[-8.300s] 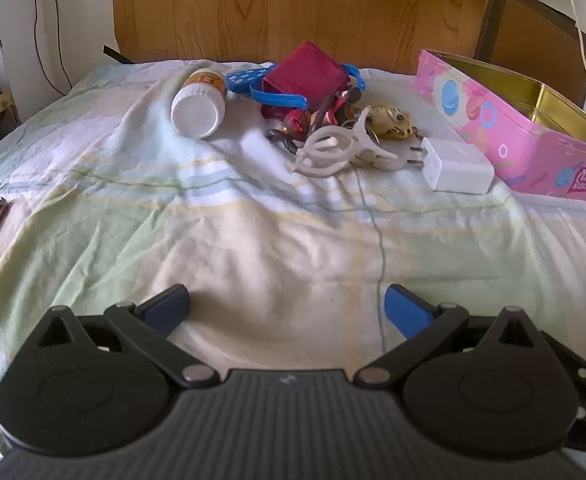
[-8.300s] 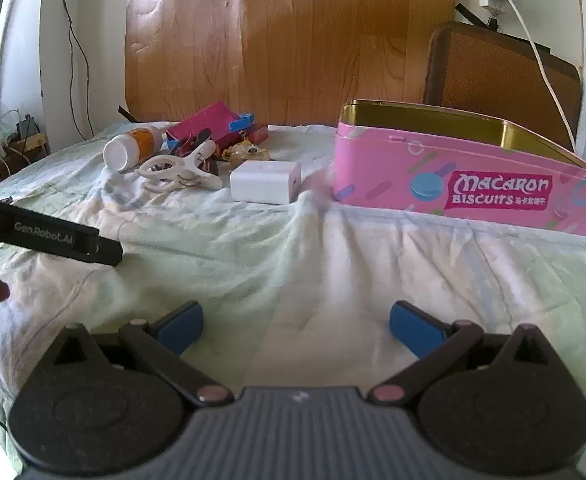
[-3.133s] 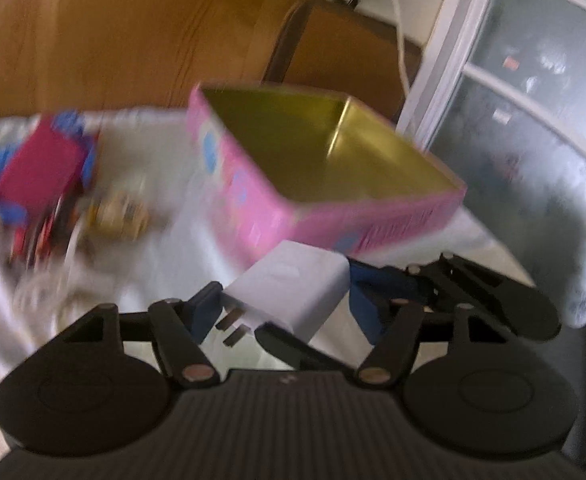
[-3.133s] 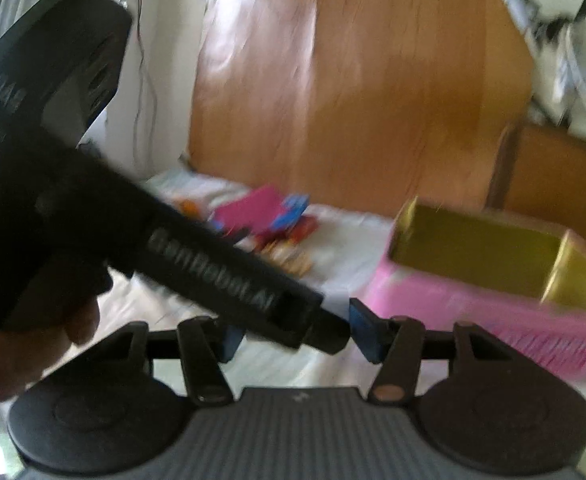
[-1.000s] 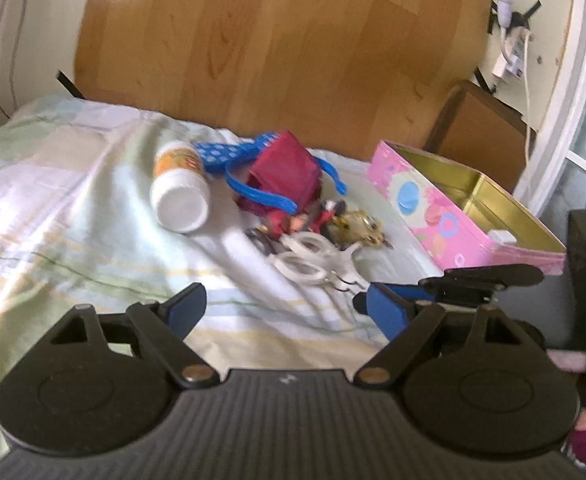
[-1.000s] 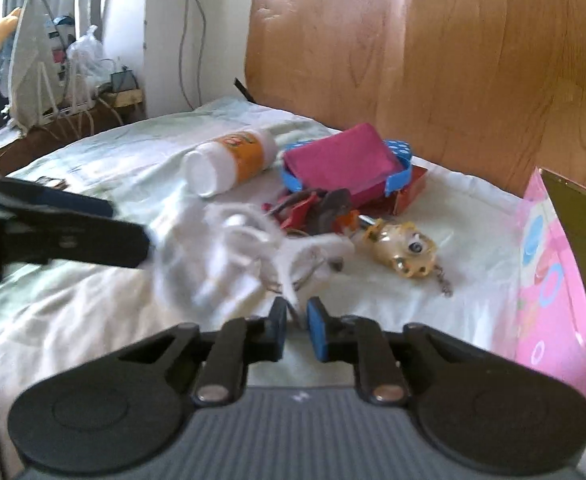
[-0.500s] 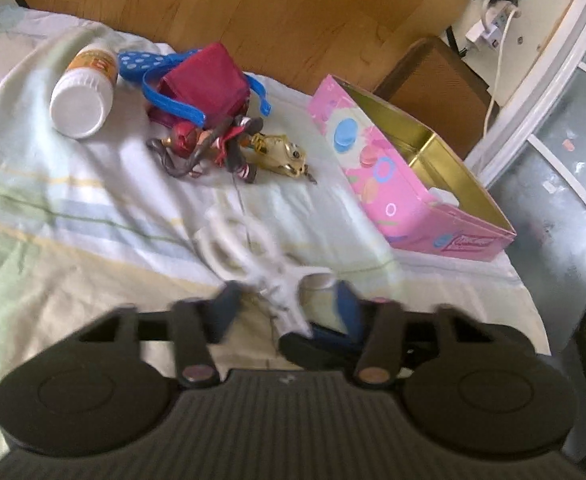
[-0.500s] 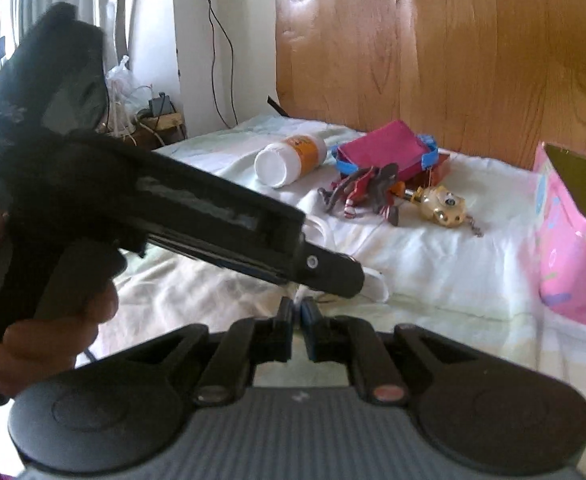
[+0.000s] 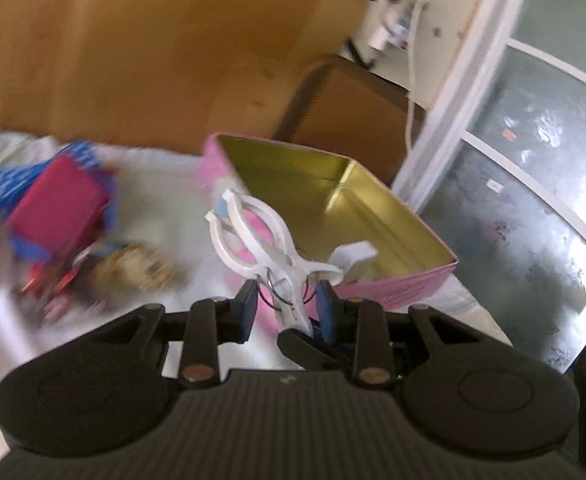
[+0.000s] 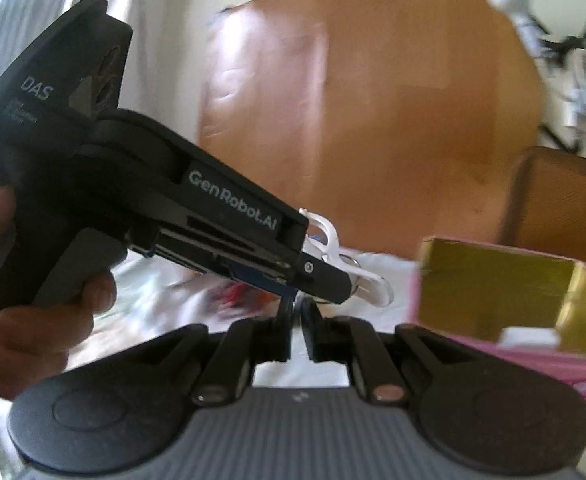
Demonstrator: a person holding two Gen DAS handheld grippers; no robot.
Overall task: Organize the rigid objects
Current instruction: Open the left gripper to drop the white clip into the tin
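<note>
My left gripper (image 9: 287,306) is shut on a large white plastic clip (image 9: 253,236) and holds it in the air near the open pink biscuit tin (image 9: 393,280). A white charger (image 9: 353,258) lies inside the tin at its near end. The clip also shows in the right wrist view (image 10: 333,248), sticking out past the left gripper's body (image 10: 197,208). My right gripper (image 10: 297,326) is almost shut and empty, just below the left gripper. The tin (image 10: 493,292) with the charger (image 10: 529,336) is to its right.
A blurred pile remains on the bed sheet at left: a magenta box (image 9: 59,208) on blue items, a yellow toy keychain (image 9: 141,268) and red-black pieces. A wooden headboard (image 9: 133,40) stands behind, a brown chair (image 9: 349,116) beside the tin.
My left gripper has closed on the white clip, lifted it off the bed and swung right toward the tin. The right gripper stays nearly shut beneath it.
</note>
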